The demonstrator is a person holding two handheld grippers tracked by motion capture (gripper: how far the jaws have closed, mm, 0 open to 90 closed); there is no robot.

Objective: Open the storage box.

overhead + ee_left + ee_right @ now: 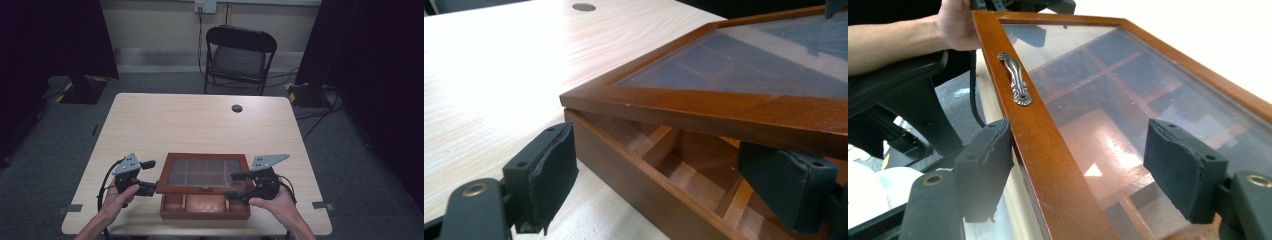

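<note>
- The wooden box [205, 200] sits at the near edge of the table [200, 120].
- Its glass lid [205, 172] is partly lifted.
- The left hand-held gripper [150, 176] is open around the box's left wall, likely to steady it.
- The right hand-held gripper [234, 186] is open around the lid's front edge, not squeezing it.

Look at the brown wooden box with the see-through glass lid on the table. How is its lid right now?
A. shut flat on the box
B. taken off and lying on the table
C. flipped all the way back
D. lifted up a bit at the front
D: the glass-paned wooden lid tilts above the brown wooden box, leaving its front compartments uncovered, and the left gripper view shows a gap under the lid's edge.
</note>
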